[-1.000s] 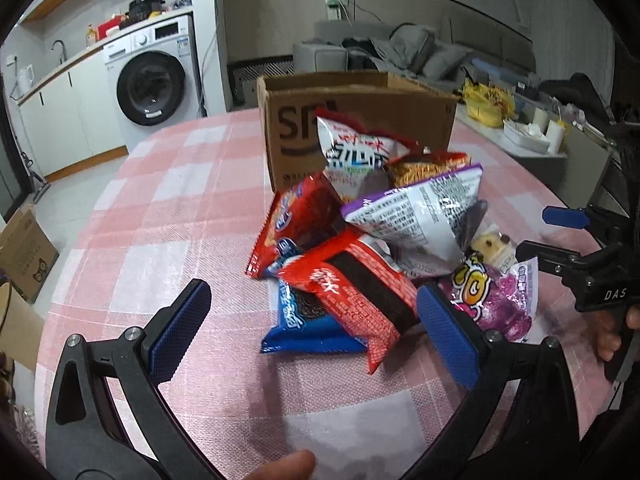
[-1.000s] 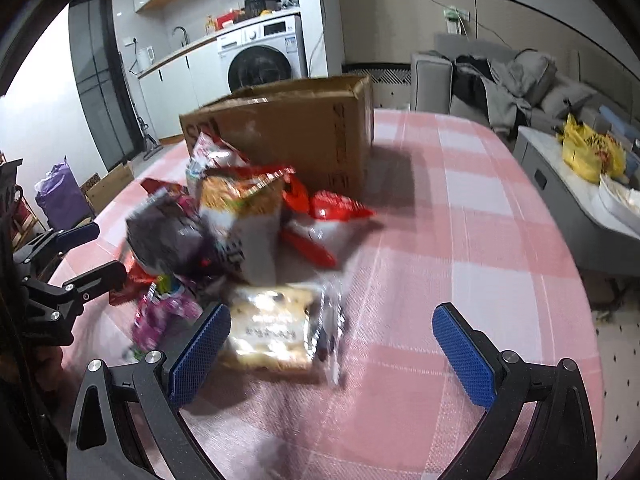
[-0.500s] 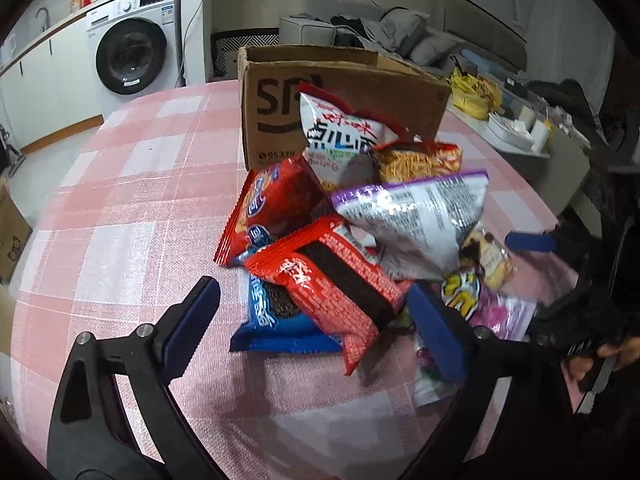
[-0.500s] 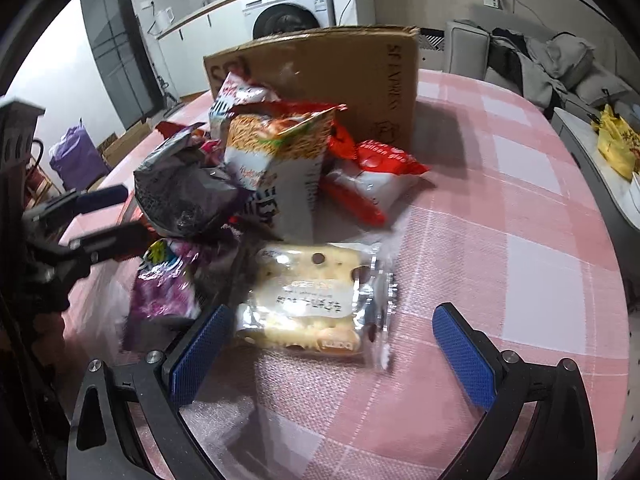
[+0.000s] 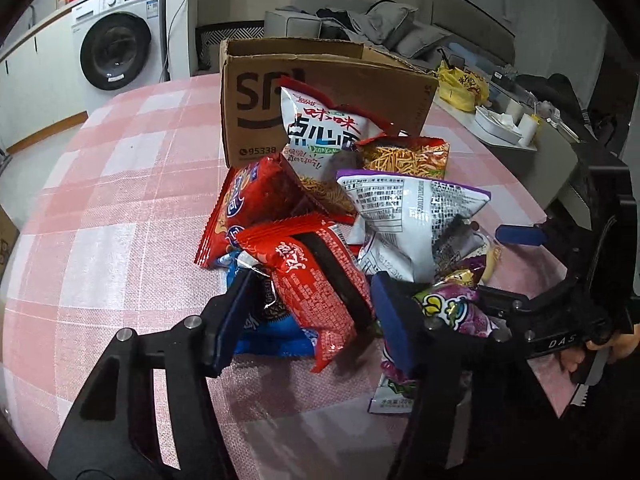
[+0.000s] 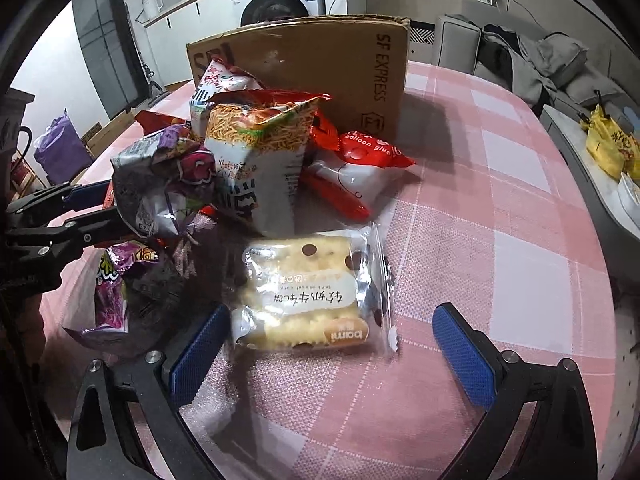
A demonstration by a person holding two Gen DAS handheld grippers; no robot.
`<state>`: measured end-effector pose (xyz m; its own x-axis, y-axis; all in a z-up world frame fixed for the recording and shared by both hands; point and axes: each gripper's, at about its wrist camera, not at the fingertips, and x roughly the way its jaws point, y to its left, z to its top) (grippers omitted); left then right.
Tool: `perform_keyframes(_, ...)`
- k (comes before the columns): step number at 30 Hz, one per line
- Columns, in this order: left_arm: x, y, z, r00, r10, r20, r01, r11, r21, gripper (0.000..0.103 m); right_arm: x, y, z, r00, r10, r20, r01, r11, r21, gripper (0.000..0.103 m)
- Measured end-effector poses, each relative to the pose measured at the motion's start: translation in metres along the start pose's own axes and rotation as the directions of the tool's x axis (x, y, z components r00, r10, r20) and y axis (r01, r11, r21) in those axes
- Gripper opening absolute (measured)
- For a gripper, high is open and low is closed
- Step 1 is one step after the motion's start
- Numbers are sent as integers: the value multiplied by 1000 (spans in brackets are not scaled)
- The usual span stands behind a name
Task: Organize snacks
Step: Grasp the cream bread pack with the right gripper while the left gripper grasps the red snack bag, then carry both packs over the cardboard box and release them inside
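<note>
A pile of snack bags lies on the pink checked tablecloth [image 5: 120, 208] in front of an open cardboard box [image 5: 320, 92]. My left gripper [image 5: 312, 324] has its jaws on either side of the red and black packet [image 5: 316, 280], which lies over a blue packet [image 5: 276, 336]; whether the pads press on it I cannot tell. My right gripper [image 6: 332, 344] is open, its jaws either side of a clear-wrapped yellow cake pack [image 6: 308, 296]. The box also shows in the right wrist view [image 6: 320, 64].
A purple candy bag [image 5: 452, 312], a white and purple bag [image 5: 408, 220], noodle snack bags [image 5: 320, 136] and a red bag [image 6: 360, 168] are in the pile. A washing machine [image 5: 116, 48] and a sofa [image 5: 384, 36] stand beyond the table.
Both grippers have moved forward into the pile. My left jaws have narrowed around the red and black packet. My right jaws now flank the cake pack.
</note>
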<state>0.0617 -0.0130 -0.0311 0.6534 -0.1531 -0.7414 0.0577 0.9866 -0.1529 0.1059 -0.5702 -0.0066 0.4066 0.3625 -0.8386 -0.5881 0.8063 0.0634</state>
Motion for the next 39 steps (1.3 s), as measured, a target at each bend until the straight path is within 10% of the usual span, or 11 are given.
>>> perform_keyframes(8,9,-6,4,997,68,-23,-68,998,-6,71,6,12,2,1000,-30,-3,30,998,-48,103)
perform_keyframes(13,1,-6,-4,999,32,9,-32,999,30,40,5,8,2,999,-36,-2,36,998,-43,103)
perform_keyframes(23,-18,0,-10,997,-52,65,50,998,38,23,-1,7,1,999,-3,40,5,999,-37,80)
perform_keyframes(31,-23,-1,-18,998,-48,45,46,998,53,22,-12,5,-5,996,19,86,-17,1000,-16,62)
perform_keyframes(39,-5,-6,-19,999,-46,28,44,996,75,23,-12,6,-5,997,43,65,-43,999,-1,67)
